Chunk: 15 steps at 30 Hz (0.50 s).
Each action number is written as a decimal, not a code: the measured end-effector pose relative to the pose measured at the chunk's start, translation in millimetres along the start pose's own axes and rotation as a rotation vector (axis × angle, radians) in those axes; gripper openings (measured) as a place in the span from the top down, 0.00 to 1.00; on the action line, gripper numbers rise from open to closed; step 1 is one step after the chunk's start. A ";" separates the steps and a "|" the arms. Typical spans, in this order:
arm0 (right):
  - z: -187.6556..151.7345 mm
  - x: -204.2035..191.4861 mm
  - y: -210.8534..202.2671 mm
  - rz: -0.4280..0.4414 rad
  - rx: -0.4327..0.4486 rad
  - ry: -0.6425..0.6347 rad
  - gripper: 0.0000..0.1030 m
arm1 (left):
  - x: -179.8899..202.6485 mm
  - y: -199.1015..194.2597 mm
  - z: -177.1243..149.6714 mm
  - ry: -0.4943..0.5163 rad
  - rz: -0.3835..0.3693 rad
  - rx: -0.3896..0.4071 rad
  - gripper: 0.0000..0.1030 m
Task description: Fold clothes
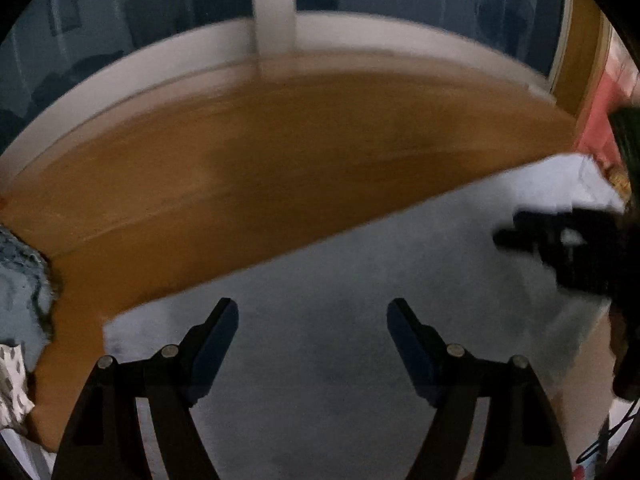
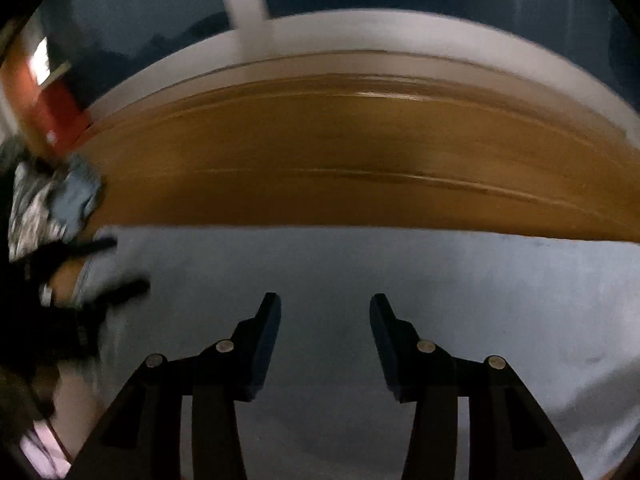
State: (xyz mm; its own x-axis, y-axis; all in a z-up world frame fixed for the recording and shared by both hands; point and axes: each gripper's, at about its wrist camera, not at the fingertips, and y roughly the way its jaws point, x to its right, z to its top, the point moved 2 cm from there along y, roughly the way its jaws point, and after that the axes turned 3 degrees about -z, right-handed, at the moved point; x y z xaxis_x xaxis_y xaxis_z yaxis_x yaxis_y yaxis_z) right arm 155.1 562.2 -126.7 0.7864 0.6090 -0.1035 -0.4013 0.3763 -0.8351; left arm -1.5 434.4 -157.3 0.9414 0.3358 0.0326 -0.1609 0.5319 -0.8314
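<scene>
A pale grey-blue garment (image 1: 340,280) lies flat on the brown wooden table (image 1: 280,152). My left gripper (image 1: 313,312) hangs open just above it, nothing between its fingers. In the left wrist view the right gripper (image 1: 560,240) shows as a dark blurred shape at the right, over the cloth's far right part. From the right wrist the same garment (image 2: 400,272) fills the lower half, its far edge straight across the table (image 2: 340,152). My right gripper (image 2: 325,308) is open above it and holds nothing. The left gripper (image 2: 96,268) is a blurred dark shape at the left.
A heap of other clothes (image 1: 20,288) sits at the table's left edge, with a patterned white piece (image 1: 12,376) below it. The heap (image 2: 52,204) also appears at the left in the right wrist view. A white window sill (image 1: 200,44) runs behind the table. Something red (image 1: 600,124) stands at the right.
</scene>
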 end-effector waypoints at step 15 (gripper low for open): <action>-24.7 99.0 -46.4 0.088 0.124 0.240 0.59 | 33.6 1.5 4.2 -0.008 -0.006 -0.052 0.26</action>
State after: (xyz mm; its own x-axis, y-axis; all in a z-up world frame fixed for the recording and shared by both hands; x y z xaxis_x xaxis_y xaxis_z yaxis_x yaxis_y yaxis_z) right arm 263.1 587.8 -111.5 0.8286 0.4659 -0.3104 -0.5160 0.4205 -0.7463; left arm 28.7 449.7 -155.1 0.9398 0.3390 0.0424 -0.1391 0.4930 -0.8588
